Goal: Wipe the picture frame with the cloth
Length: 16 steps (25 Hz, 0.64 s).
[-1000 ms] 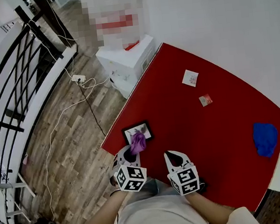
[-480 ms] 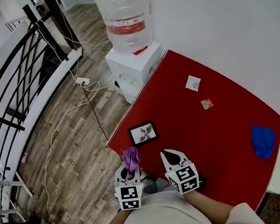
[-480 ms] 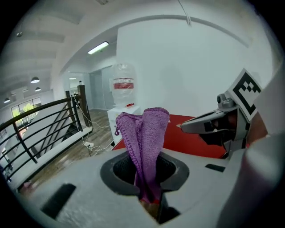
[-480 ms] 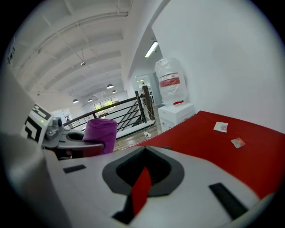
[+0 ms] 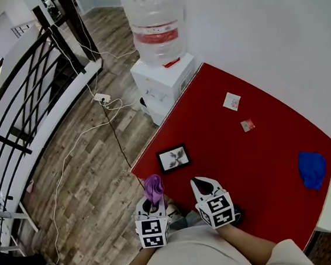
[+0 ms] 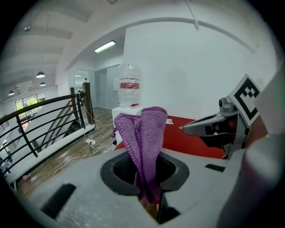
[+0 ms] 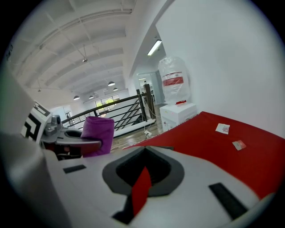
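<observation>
The small black picture frame [image 5: 173, 157] lies flat near the left corner of the red table [image 5: 256, 160]. My left gripper [image 5: 152, 202] is shut on a folded purple cloth [image 5: 153, 187], held just off the table's near edge, a short way in front of the frame. In the left gripper view the cloth [image 6: 144, 133] stands up from the clamped jaws of the left gripper [image 6: 147, 187]. My right gripper [image 5: 203, 185] hovers beside it over the table edge, shut and holding nothing. In the right gripper view the right gripper [image 7: 140, 182] points across the table, with the cloth [image 7: 97, 133] at the left.
A blue cloth [image 5: 312, 169] lies at the table's right side, and two small cards [image 5: 231, 101] [image 5: 247, 125] sit at the far end. A water dispenser [image 5: 156, 30] stands beyond the table's far left corner. To the left are a black railing [image 5: 26, 96] and floor cables [image 5: 100, 97].
My left gripper has lifted the purple cloth off the frame and drawn it back past the table edge. The frame now lies uncovered. The right gripper has hardly moved.
</observation>
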Motion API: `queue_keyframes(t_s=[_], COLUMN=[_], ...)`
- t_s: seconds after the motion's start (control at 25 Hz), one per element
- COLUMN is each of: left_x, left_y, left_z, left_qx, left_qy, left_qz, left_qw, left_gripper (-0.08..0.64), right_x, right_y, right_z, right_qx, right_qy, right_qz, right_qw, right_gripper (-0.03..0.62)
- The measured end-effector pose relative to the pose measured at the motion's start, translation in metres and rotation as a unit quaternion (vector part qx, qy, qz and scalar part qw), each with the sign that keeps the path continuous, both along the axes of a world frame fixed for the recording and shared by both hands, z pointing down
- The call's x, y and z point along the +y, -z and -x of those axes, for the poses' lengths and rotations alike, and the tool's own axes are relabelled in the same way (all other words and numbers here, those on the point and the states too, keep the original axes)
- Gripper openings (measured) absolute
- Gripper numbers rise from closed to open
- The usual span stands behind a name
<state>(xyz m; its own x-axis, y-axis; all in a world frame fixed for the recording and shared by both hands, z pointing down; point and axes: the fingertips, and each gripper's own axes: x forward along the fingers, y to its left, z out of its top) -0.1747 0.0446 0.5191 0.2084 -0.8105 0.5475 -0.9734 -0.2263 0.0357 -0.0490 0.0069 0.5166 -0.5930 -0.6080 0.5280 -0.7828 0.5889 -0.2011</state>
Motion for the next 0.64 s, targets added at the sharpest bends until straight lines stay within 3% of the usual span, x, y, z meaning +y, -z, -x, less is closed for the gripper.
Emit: queue_keyframes(t_s=[0.64], left_x=[-0.0104], left_y=[0.0064], left_z=[0.0010], left_qx=[-0.001], left_qy=[0.006], left_qz=[-0.012], left_qw=[0.9999], left_gripper=[0.061], right_x=[-0.0011], right_y=[-0.0029], right_z=[-0.0023], right_qx=[-0.005], right_qy=[0.003], right_qz=[0.007], right_qw=[1.000], right_gripper=[0.003])
